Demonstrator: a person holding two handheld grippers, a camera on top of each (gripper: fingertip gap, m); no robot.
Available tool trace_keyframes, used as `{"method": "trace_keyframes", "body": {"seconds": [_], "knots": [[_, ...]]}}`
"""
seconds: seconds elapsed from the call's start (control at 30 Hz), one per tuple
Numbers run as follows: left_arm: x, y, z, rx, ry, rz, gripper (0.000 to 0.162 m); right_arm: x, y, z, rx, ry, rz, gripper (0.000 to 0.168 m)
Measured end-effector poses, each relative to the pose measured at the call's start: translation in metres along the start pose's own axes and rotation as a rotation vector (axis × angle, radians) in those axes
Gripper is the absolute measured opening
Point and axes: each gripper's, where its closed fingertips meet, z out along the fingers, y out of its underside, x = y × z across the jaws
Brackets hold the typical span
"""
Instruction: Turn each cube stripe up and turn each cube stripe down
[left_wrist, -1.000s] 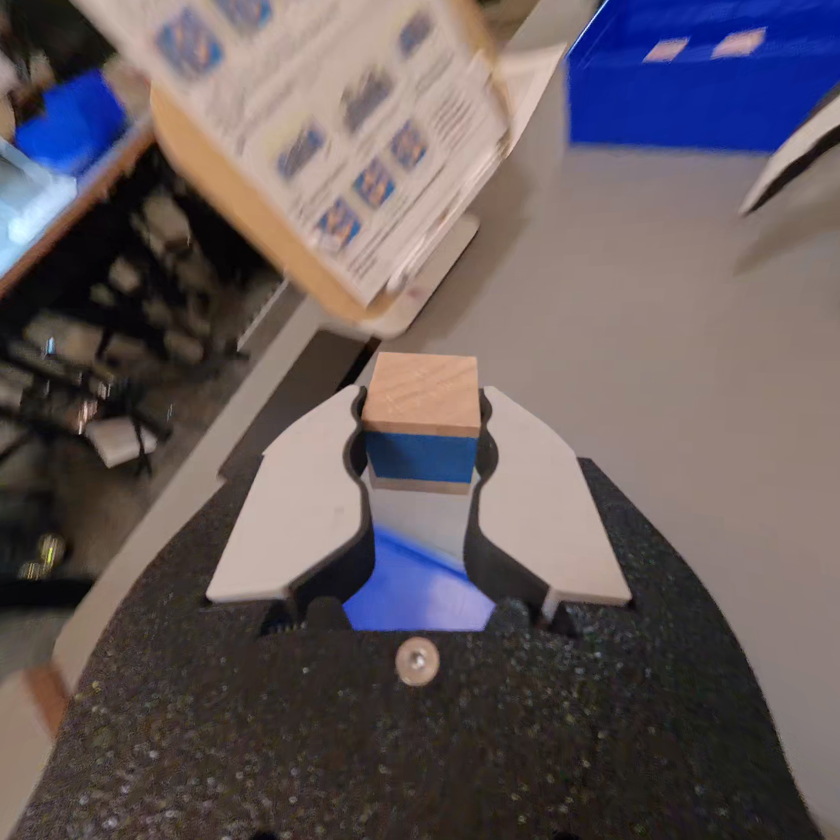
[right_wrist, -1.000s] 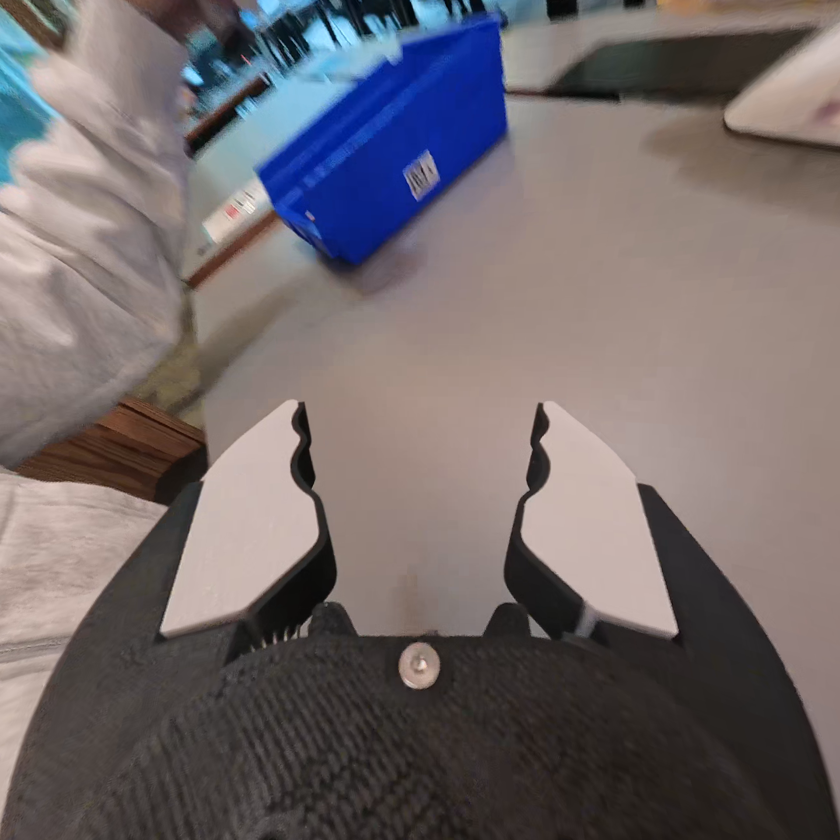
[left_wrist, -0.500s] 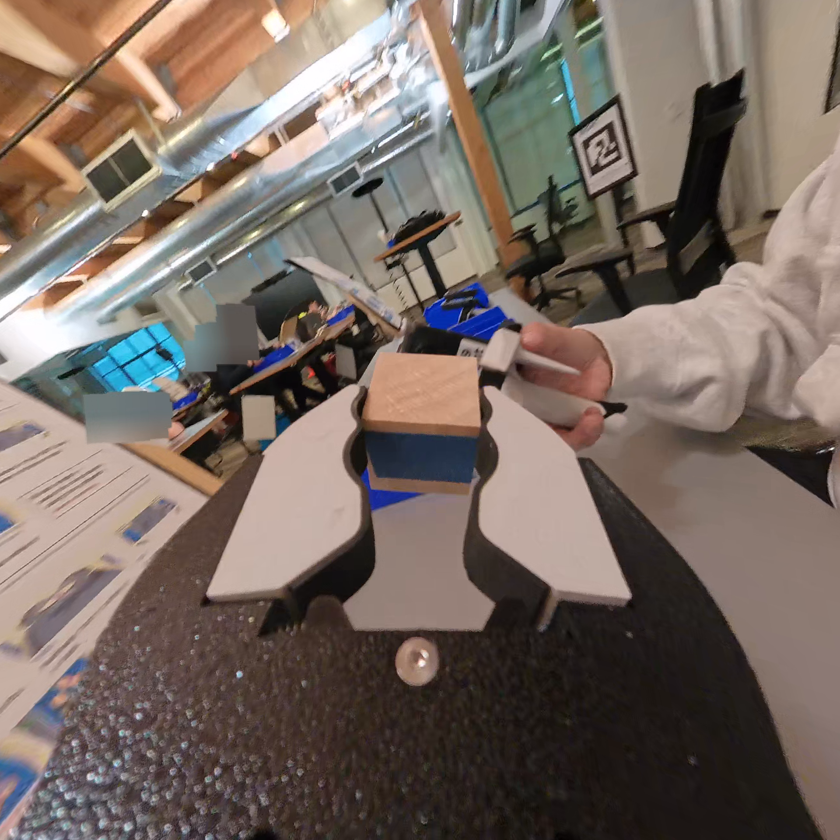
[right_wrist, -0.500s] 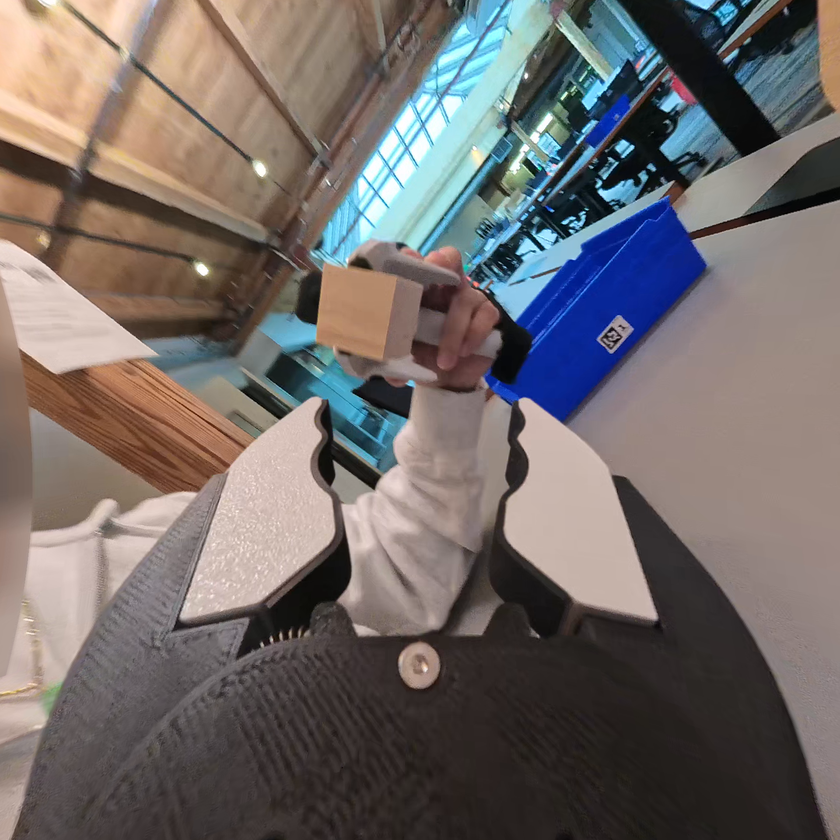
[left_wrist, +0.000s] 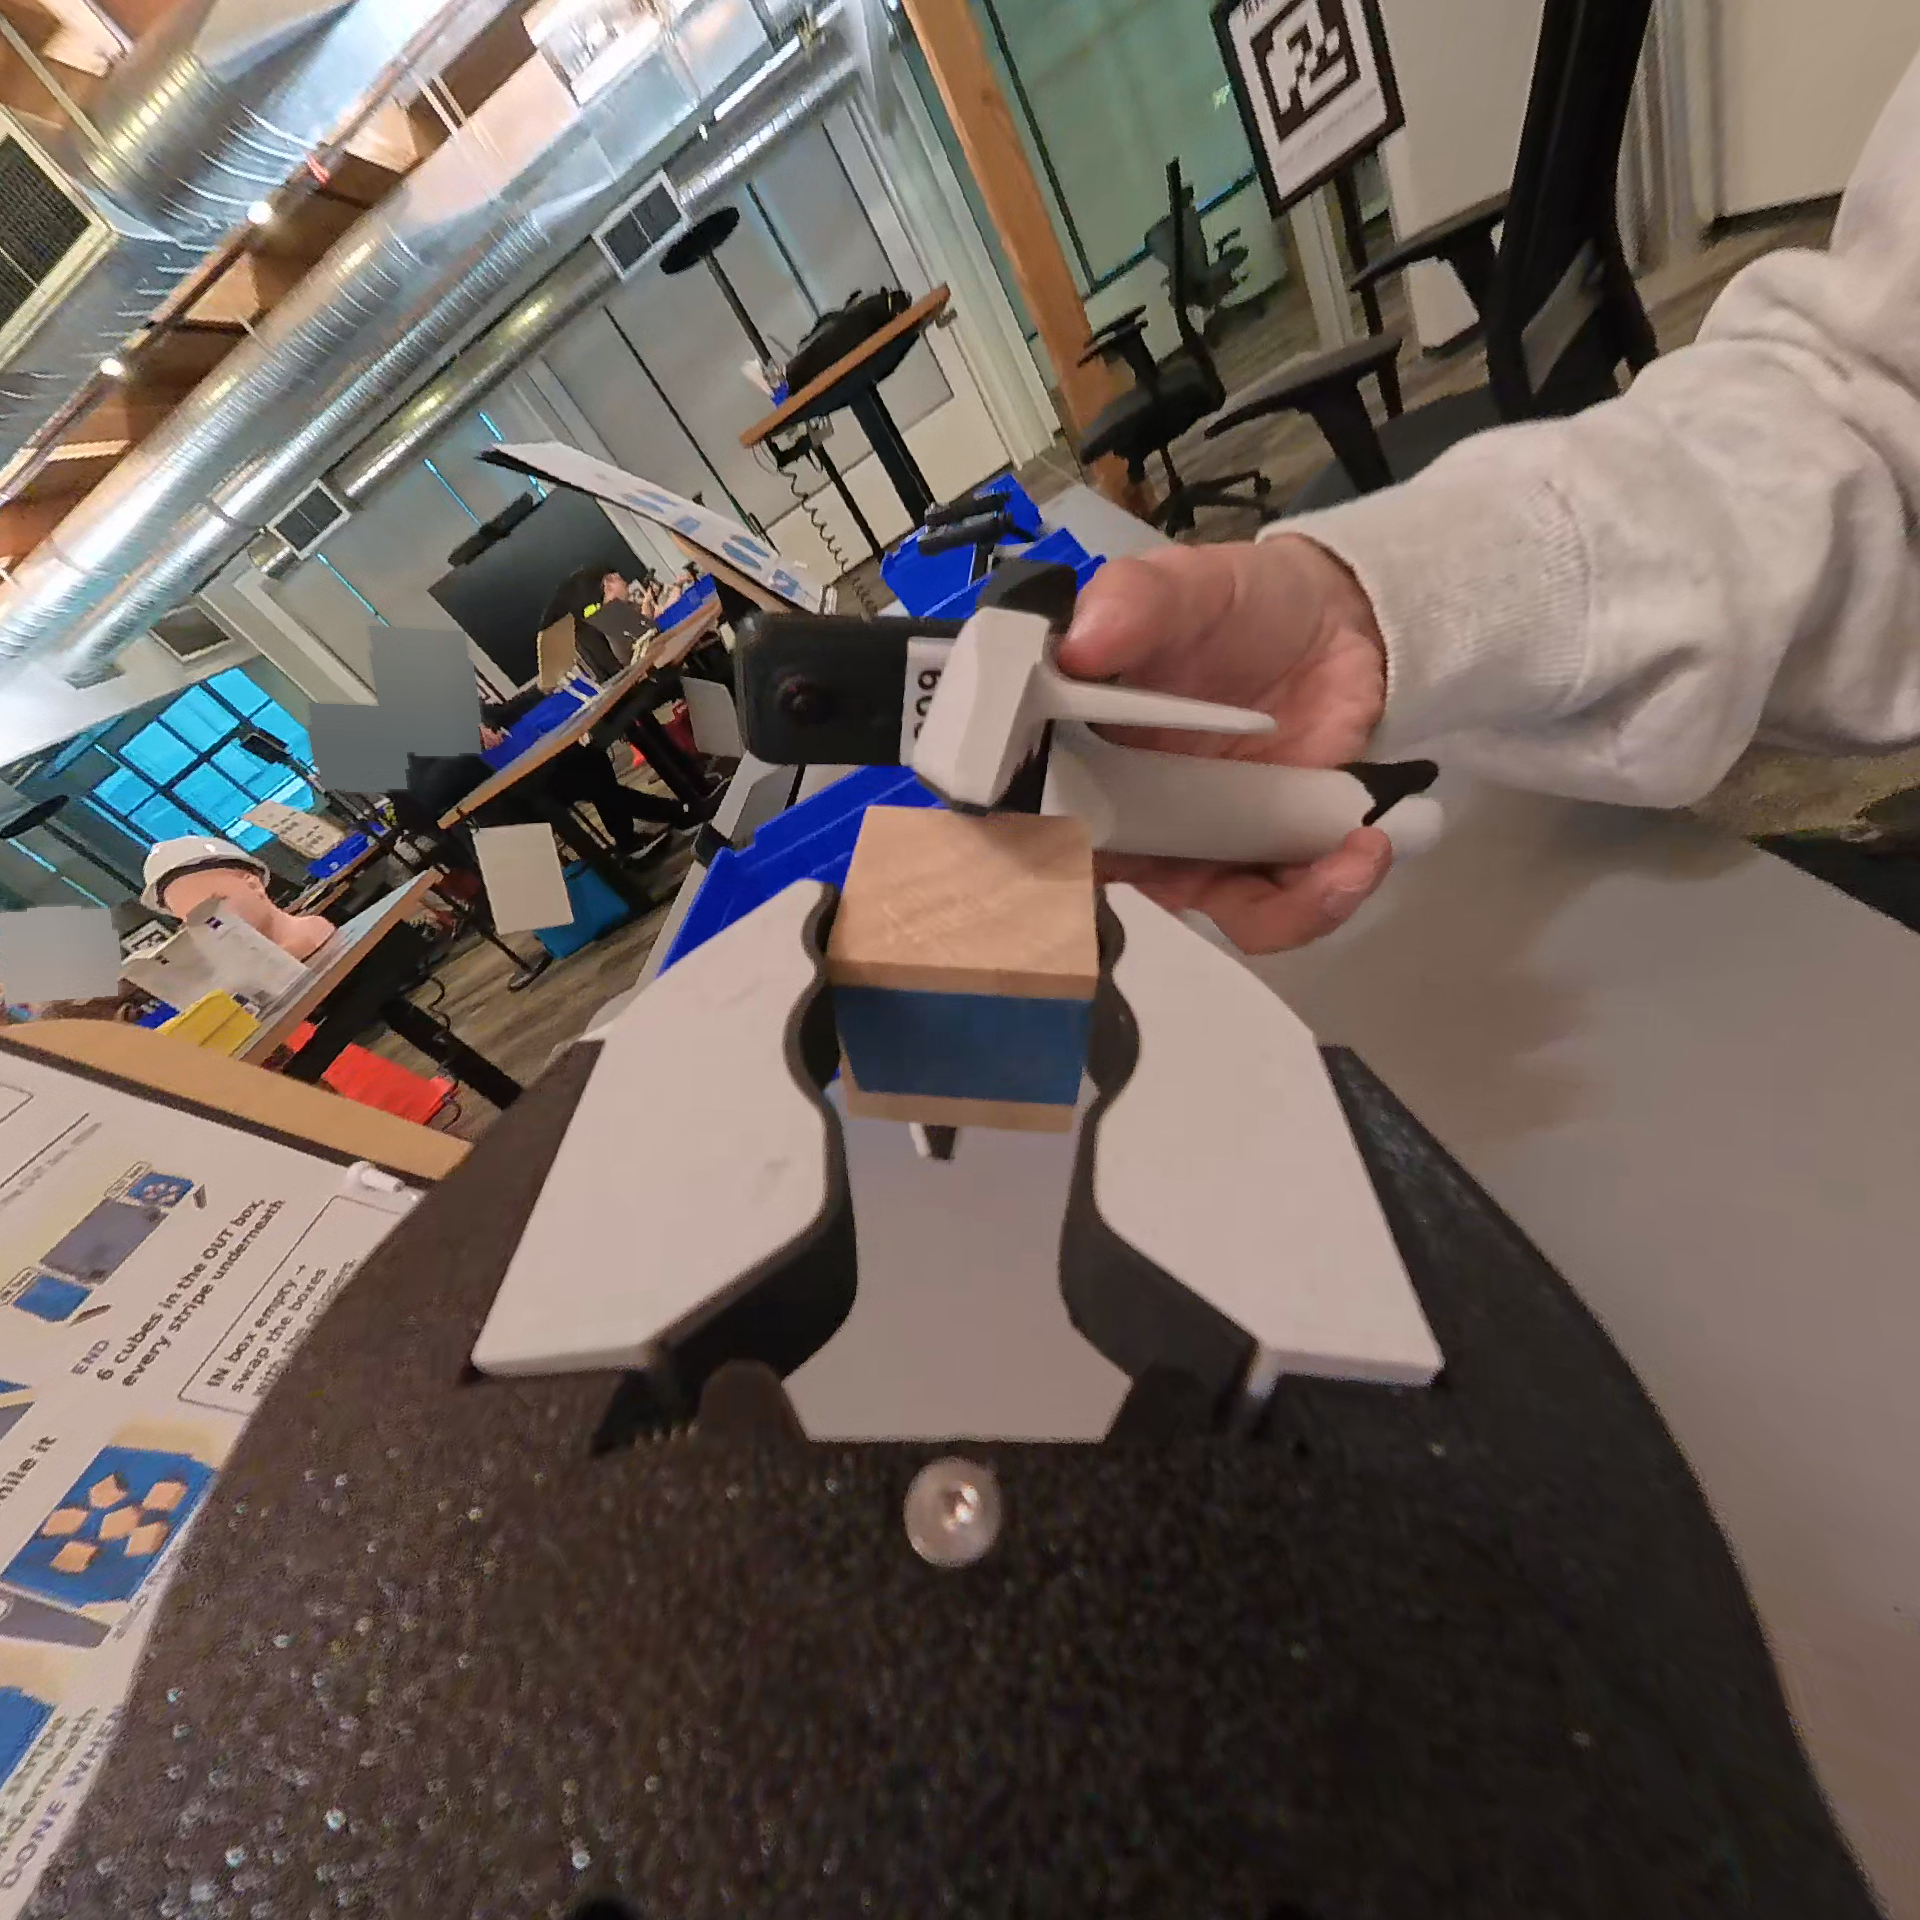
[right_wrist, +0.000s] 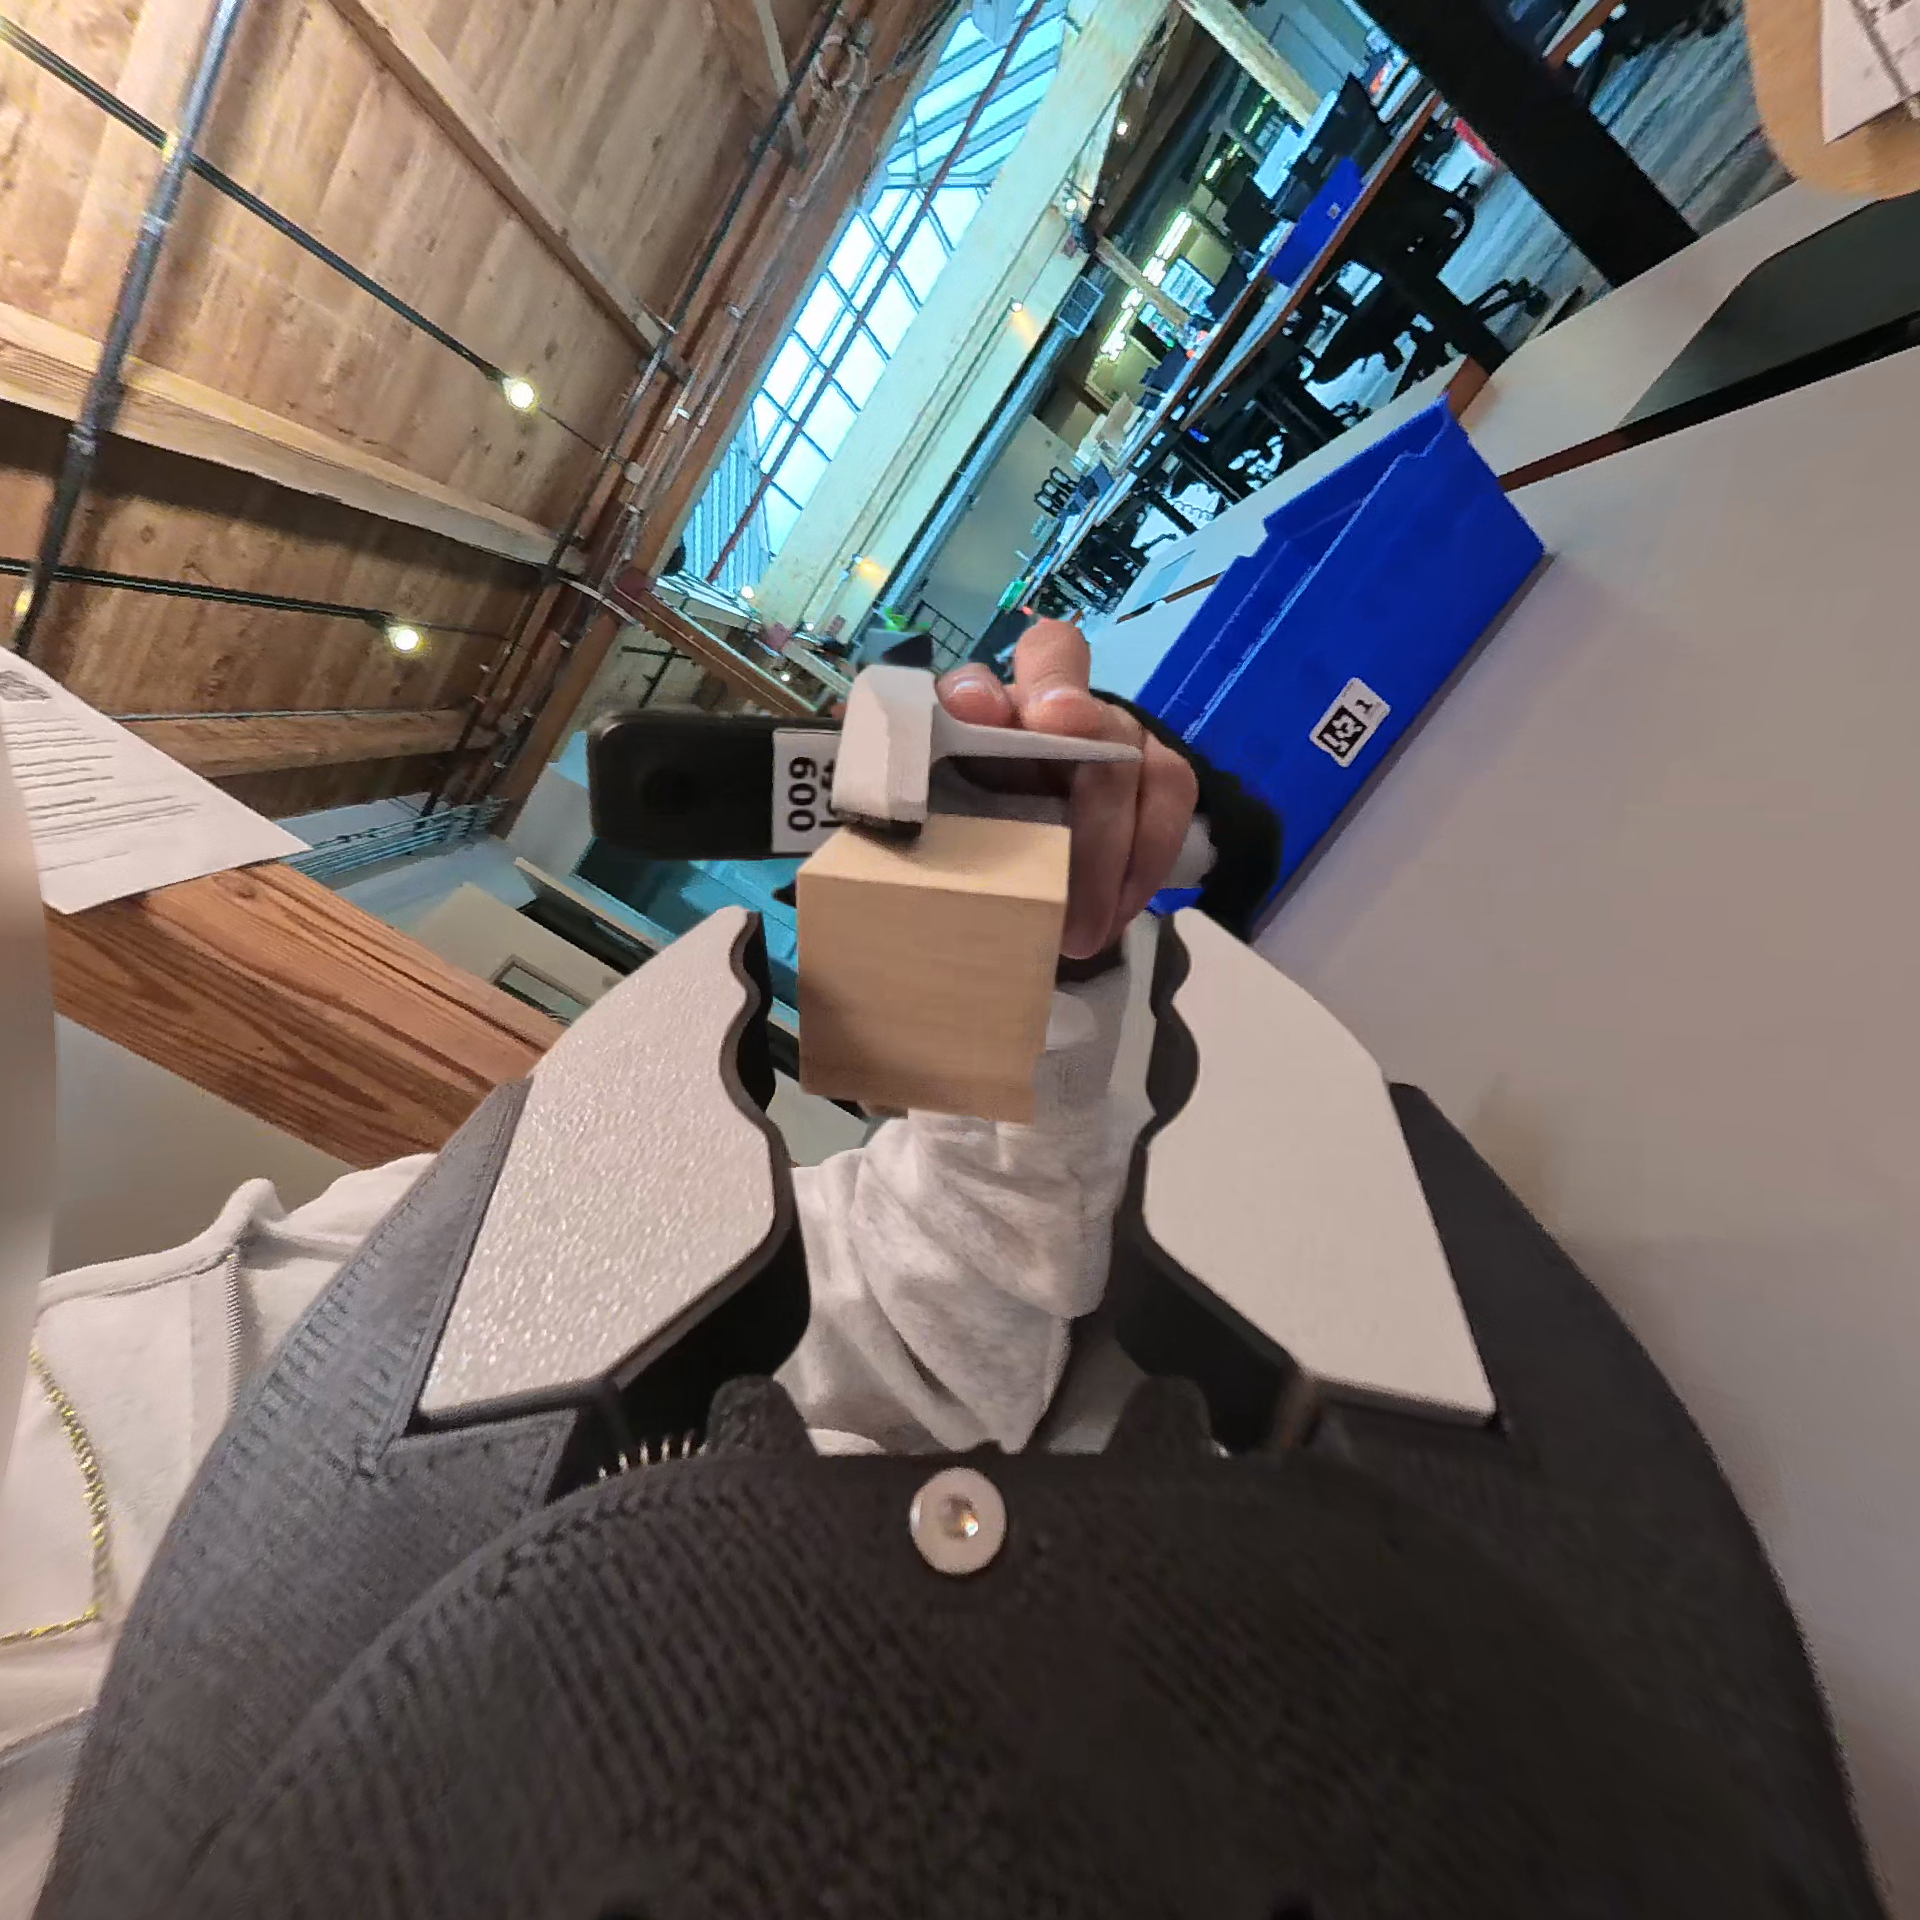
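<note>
My left gripper is shut on a wooden cube and holds it in the air above the grey table. The cube's blue stripe faces the left wrist camera. My right gripper is open, with the same cube between its fingertips; only plain wood shows there. I cannot tell whether the fingers touch it. In the left wrist view the right gripper shows behind the cube, held by a hand, with one white finger above the cube and one below.
A blue bin stands on the table behind the cube; it also shows in the left wrist view. A printed instruction sheet on a wooden board stands at the left. Grey sleeves and hands hold both grippers.
Both grippers have lifted from pointing at the table and turned to face each other. The right gripper has closed in until its open fingers straddle the cube held by the left.
</note>
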Motion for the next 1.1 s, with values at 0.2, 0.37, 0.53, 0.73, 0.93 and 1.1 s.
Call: {"method": "trace_keyframes", "body": {"seconds": [0.2, 0.37, 0.53, 0.73, 0.93, 1.1], "knots": [[0.000, 0.011, 0.001, -0.066, -0.010, 0.030, 0.044, 0.008, -0.001, -0.001, -0.036, 0.053, -0.029, 0.046], [-0.001, 0.017, 0.003, -0.115, -0.039, 0.008, 0.045, 0.012, -0.001, -0.004, -0.078, 0.113, -0.088, 0.045], [-0.013, -0.002, 0.001, -0.008, -0.147, -0.064, 0.066, 0.012, -0.019, -0.029, -0.100, 0.243, -0.169, 0.045], [-0.024, 0.022, -0.009, -0.183, -0.301, -0.223, 0.070, 0.041, -0.085, -0.155, -0.178, 0.876, -0.436, 0.046], [0.004, 0.060, -0.018, -0.291, -0.368, -0.296, 0.072, 0.088, -0.115, -0.270, -0.308, 1.251, -0.385, 0.046], [0.014, 0.076, -0.018, -0.266, -0.368, -0.359, 0.071, 0.159, -0.102, -0.308, -0.426, 1.355, -0.225, 0.047]]}}
